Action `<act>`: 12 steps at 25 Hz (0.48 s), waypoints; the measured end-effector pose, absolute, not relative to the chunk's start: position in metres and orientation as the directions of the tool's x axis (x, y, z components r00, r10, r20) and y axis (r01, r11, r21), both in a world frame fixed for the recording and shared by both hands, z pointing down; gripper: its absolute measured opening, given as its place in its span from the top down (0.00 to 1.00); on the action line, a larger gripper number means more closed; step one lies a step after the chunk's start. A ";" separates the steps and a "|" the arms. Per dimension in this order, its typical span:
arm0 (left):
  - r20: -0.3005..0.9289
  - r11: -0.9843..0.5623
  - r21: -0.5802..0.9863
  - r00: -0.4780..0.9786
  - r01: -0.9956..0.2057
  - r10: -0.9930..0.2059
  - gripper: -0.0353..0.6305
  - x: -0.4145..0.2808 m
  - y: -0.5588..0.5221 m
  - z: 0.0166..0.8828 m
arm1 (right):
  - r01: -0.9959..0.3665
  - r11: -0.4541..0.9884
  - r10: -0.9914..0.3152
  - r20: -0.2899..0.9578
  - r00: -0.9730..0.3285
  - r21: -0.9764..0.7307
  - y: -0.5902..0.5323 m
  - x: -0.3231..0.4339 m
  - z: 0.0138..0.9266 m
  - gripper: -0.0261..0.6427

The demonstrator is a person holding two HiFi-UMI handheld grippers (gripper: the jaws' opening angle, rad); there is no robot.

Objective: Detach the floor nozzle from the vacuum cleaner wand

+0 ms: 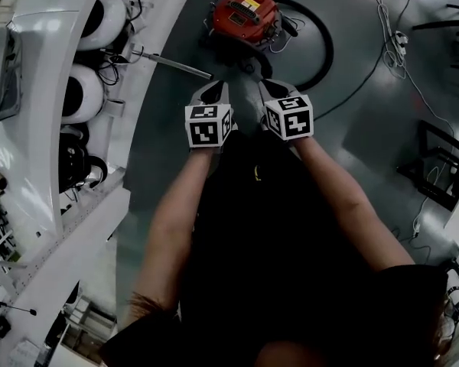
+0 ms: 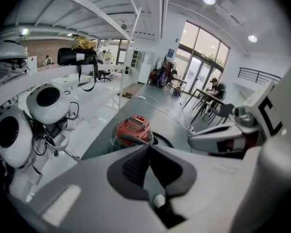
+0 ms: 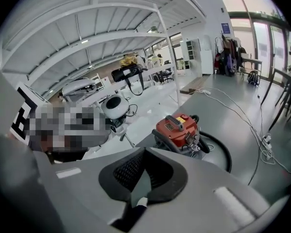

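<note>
The red canister vacuum cleaner (image 1: 245,14) stands on the grey floor ahead of me, with its black hose (image 1: 325,48) looped round its right side. A silver wand (image 1: 176,65) lies on the floor to its left; I cannot make out the floor nozzle. My left gripper (image 1: 213,90) and right gripper (image 1: 273,89) hang side by side in the air, short of the vacuum, both shut and empty. The left gripper view shows the closed left gripper (image 2: 148,145) below the vacuum cleaner (image 2: 132,128). In the right gripper view, the right gripper (image 3: 144,150) points toward the vacuum cleaner (image 3: 177,127).
White curved benches (image 1: 30,128) with round white domes (image 1: 84,94) and cables line the left side. Loose cords (image 1: 390,44) run over the floor at the upper right. A black frame (image 1: 444,167) stands at the right edge. Tables and chairs (image 2: 213,103) stand far off.
</note>
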State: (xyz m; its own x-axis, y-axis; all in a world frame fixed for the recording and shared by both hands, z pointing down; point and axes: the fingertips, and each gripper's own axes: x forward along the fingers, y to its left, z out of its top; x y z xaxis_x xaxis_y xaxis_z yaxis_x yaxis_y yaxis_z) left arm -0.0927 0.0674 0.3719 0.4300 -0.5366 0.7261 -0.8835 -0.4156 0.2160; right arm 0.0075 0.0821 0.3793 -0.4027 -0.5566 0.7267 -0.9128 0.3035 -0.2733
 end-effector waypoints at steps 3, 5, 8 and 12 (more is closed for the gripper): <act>0.725 -0.406 0.220 0.427 -0.887 -0.541 0.93 -0.090 0.070 0.371 | -0.913 0.310 -0.559 0.726 -0.401 -0.266 0.082 0.006 0.376 0.97; 0.727 -0.382 0.236 0.423 -0.893 -0.541 0.93 -0.091 0.072 0.375 | -0.910 0.323 -0.558 0.724 -0.405 -0.260 0.083 0.003 0.375 0.97; 0.732 -0.355 0.258 0.422 -0.899 -0.535 0.93 -0.093 0.078 0.379 | -0.907 0.320 -0.555 0.722 -0.413 -0.272 0.086 -0.001 0.375 0.97; 0.740 -0.365 0.258 0.425 -0.895 -0.520 0.93 -0.092 0.082 0.381 | -0.909 0.308 -0.551 0.727 -0.410 -0.280 0.089 -0.002 0.375 0.97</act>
